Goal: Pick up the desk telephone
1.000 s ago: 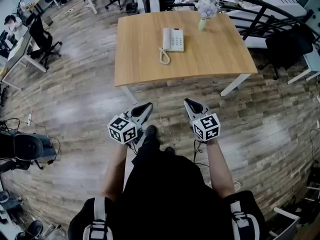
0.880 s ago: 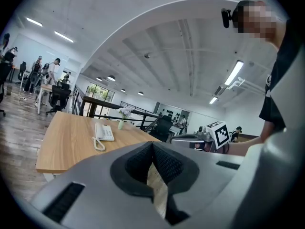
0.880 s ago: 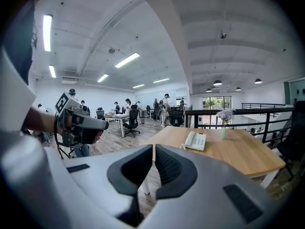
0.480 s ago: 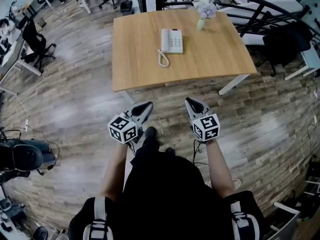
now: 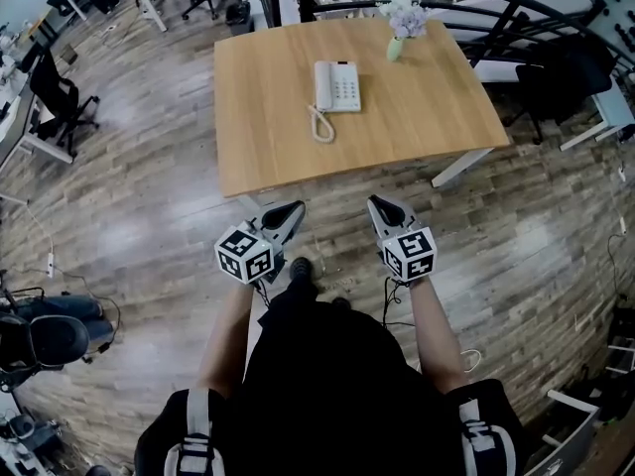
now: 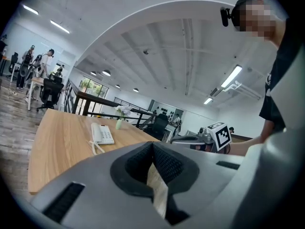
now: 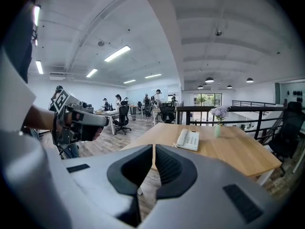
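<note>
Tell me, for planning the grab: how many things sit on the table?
2: the desk telephone near the middle, a flower vase by the far edge. None look hidden.

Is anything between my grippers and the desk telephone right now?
Nothing visible. From the left gripper and right gripper to the telephone there is only floor and bare table. Its coiled cord lies on the near side; the vase stands beyond it.

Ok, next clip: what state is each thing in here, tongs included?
desk telephone: flat on the table, handset on its cradle, untouched
vase: upright near the table's far edge, flowers in it
left tongs: shut, empty, short of the table
right tongs: shut, empty, short of the table
</note>
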Action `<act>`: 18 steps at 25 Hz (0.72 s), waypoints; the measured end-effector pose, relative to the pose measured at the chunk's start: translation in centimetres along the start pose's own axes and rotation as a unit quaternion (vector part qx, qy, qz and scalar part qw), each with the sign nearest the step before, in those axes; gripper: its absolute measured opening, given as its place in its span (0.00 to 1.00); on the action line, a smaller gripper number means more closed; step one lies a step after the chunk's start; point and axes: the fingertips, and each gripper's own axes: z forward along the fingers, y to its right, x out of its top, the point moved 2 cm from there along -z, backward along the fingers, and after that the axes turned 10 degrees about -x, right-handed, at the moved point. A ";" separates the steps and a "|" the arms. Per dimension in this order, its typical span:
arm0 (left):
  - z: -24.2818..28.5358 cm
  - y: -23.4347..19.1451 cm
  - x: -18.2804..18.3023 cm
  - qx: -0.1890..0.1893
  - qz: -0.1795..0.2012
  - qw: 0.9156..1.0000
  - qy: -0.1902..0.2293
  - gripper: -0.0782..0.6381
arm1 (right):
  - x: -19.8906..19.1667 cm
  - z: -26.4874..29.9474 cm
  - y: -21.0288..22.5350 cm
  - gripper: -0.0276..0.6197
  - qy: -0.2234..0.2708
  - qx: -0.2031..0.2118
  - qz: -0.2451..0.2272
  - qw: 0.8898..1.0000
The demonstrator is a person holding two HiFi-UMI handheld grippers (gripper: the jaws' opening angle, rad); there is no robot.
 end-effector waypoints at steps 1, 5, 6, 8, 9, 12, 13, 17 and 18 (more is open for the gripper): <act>0.1 -0.4 0.1 -0.002 0.000 1.000 -0.001 0.14 | 0.0 0.3 0.0 0.09 -0.001 -0.001 0.001 1.000; 0.8 -2.0 0.6 -0.012 -0.001 1.000 -0.004 0.14 | -0.1 1.5 0.3 0.09 -0.010 -0.008 0.002 1.000; 1.0 -2.4 0.8 -0.014 -0.001 1.000 -0.004 0.14 | -0.1 1.8 0.4 0.09 -0.011 -0.010 0.001 1.000; 1.3 -3.2 1.0 -0.020 -0.002 1.000 -0.007 0.14 | 0.0 2.5 0.6 0.09 -0.015 -0.014 0.000 1.000; 1.4 -3.6 1.2 -0.022 -0.003 1.000 -0.008 0.14 | 0.1 2.8 0.7 0.09 -0.017 -0.016 0.001 1.000; 1.6 -5.0 1.6 -0.028 -0.008 0.999 -0.013 0.14 | 0.5 3.9 0.7 0.09 -0.023 -0.023 0.001 0.999; 1.6 -5.4 1.7 -0.031 -0.008 0.999 -0.014 0.14 | 0.5 4.2 0.7 0.09 -0.025 -0.025 0.002 0.999; 2.0 -6.7 2.2 -0.042 -0.007 0.999 -0.018 0.14 | 0.5 5.2 0.9 0.09 -0.029 -0.035 0.006 0.999; 2.1 -7.1 2.3 -0.044 -0.006 0.999 -0.019 0.14 | 0.5 5.5 0.9 0.09 -0.030 -0.038 0.007 0.999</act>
